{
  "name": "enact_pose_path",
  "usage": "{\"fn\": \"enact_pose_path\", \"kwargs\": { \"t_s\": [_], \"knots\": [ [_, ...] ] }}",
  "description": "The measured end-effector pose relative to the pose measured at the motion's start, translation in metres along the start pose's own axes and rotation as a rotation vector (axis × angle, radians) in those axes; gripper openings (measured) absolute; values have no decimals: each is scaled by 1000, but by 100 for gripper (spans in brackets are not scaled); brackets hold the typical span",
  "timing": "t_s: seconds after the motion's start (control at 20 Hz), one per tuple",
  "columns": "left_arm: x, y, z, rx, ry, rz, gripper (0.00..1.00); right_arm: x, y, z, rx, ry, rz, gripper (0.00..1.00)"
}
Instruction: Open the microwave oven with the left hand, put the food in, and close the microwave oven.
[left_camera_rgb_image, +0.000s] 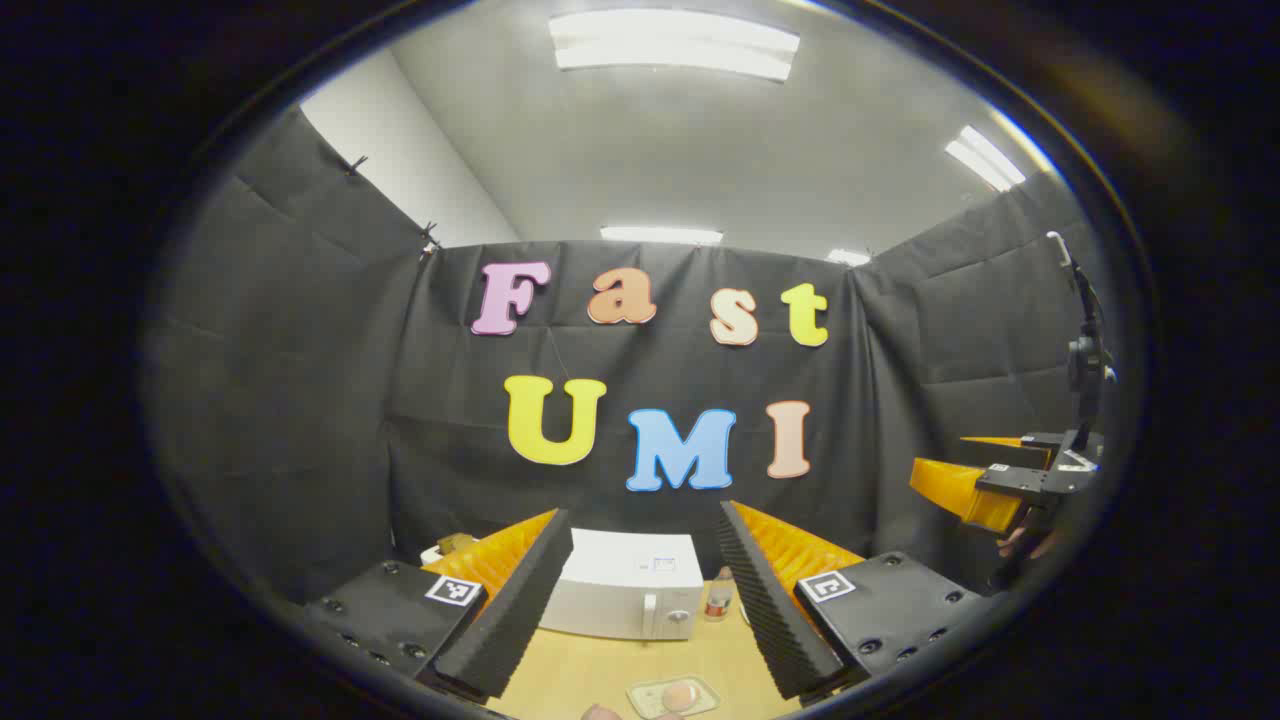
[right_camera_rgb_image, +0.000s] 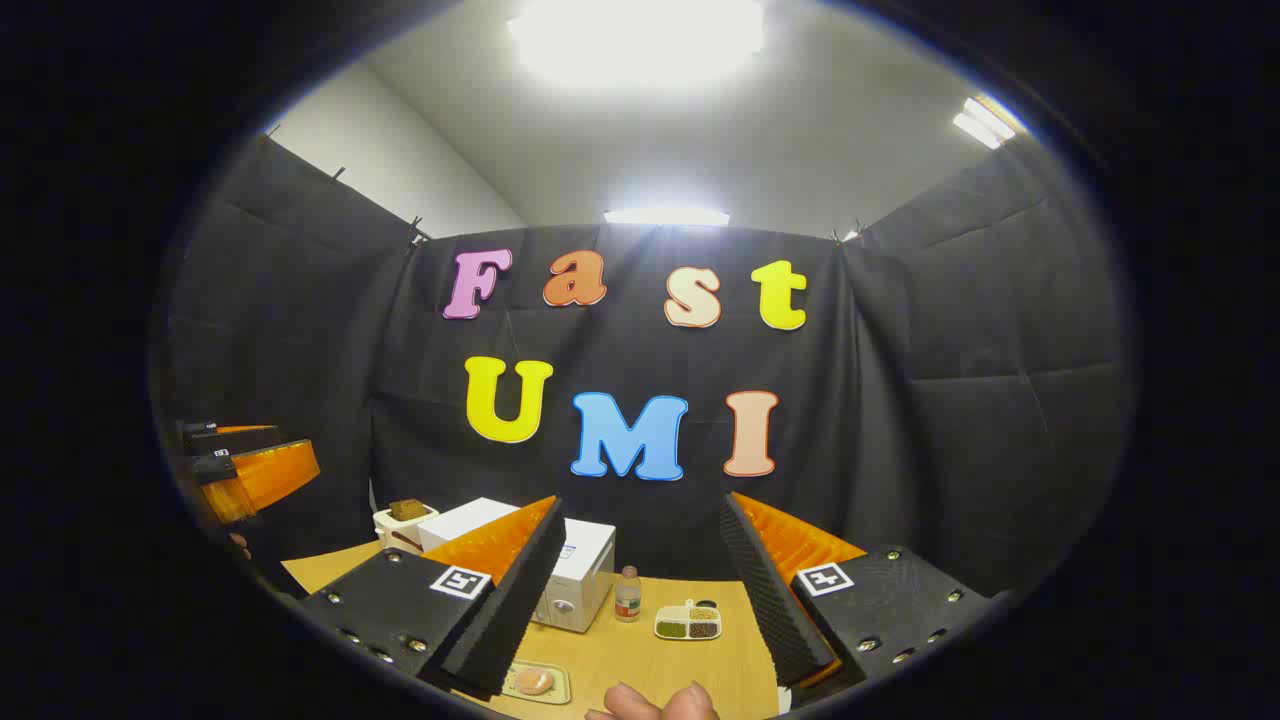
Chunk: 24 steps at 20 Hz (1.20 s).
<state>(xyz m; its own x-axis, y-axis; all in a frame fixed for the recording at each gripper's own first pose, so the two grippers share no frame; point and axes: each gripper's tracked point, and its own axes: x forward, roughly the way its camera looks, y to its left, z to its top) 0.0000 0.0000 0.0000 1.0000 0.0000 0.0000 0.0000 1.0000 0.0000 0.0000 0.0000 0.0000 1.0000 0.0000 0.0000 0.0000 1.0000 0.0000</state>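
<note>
White and closed, the microwave oven (left_camera_rgb_image: 625, 585) sits low in the centre of the left gripper view, framed between the spread fingers of the left claw (left_camera_rgb_image: 645, 585), which grips nothing. On the wooden table (left_camera_rgb_image: 590, 670) in front of it, at the bottom edge, lies a small tray (left_camera_rgb_image: 672, 697) carrying the food (left_camera_rgb_image: 681, 695). The right claw (right_camera_rgb_image: 635, 590) is likewise released and empty, raised above the table. Nothing looks begun, as I judge it: opening is the step in hand, so the left claw must descend toward the door handle (left_camera_rgb_image: 649, 612) and pull.
</note>
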Motion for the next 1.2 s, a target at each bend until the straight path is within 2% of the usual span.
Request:
{"fn": "enact_pose_path", "kwargs": {
  "t_s": [0.4, 0.65, 0.8, 1.05, 1.2],
  "knots": [
    [-10, -25, -5, 32, 8, 48, 99, -1, -20, -10, 3, 12, 54, 95],
    [-14, -48, -23, 35, 35, 88, 99, 1, -32, -27, 41, 24, 105, 95],
    [-9, -56, -61, -6, 108, 85, 99, 3, -37, -44, 67, 64, 112, 95],
    [37, -32, -152, 28, 231, 51, 99, 27, -50, -56, 61, 101, 19, 95],
    [75, -18, -219, 24, 297, 10, 99, 48, -38, -54, 41, 125, -23, 96]
  ]
}}
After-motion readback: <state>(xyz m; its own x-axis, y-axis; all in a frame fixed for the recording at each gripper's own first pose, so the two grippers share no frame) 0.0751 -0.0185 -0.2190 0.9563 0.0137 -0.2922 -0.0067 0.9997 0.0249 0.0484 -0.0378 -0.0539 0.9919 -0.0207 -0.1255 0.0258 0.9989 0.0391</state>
